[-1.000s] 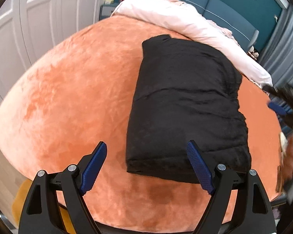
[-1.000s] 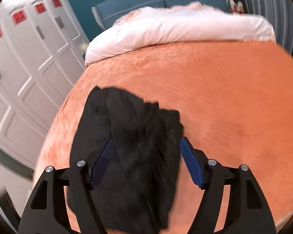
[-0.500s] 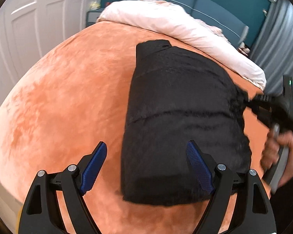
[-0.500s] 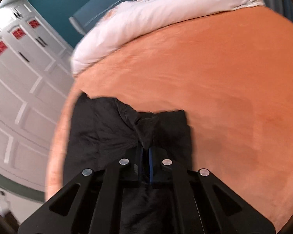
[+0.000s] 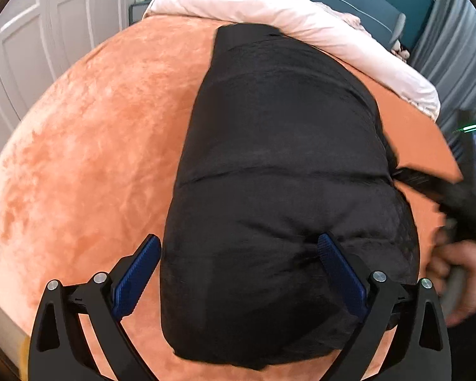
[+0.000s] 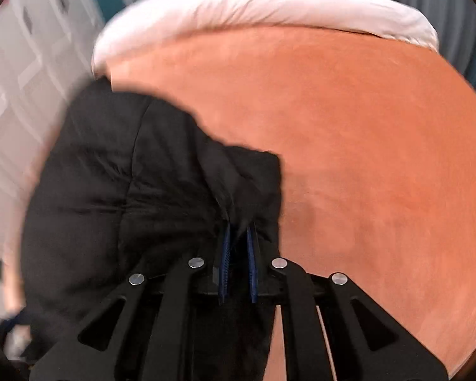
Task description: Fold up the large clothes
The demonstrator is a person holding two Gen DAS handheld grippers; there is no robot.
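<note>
A black padded garment [image 5: 279, 171] lies folded lengthways on the orange bed cover [image 5: 89, 146]. My left gripper [image 5: 234, 266] is open, its blue pads either side of the garment's near left part, just above it. My right gripper [image 6: 238, 235] is shut on the garment's right edge [image 6: 241, 187], pinching a fold of black fabric between the blue pads. In the left wrist view the right gripper [image 5: 428, 184] shows at the garment's right side, with the hand that holds it, blurred.
A pale pink duvet [image 5: 288, 9] is bunched along the far edge of the bed; it also shows in the right wrist view [image 6: 254, 9]. White wardrobe doors [image 5: 41, 41] stand to the left. Bare orange cover [image 6: 380, 146] lies right of the garment.
My right gripper closed on the garment's right edge and now holds it. My left gripper moved forward over the garment's near end, still open.
</note>
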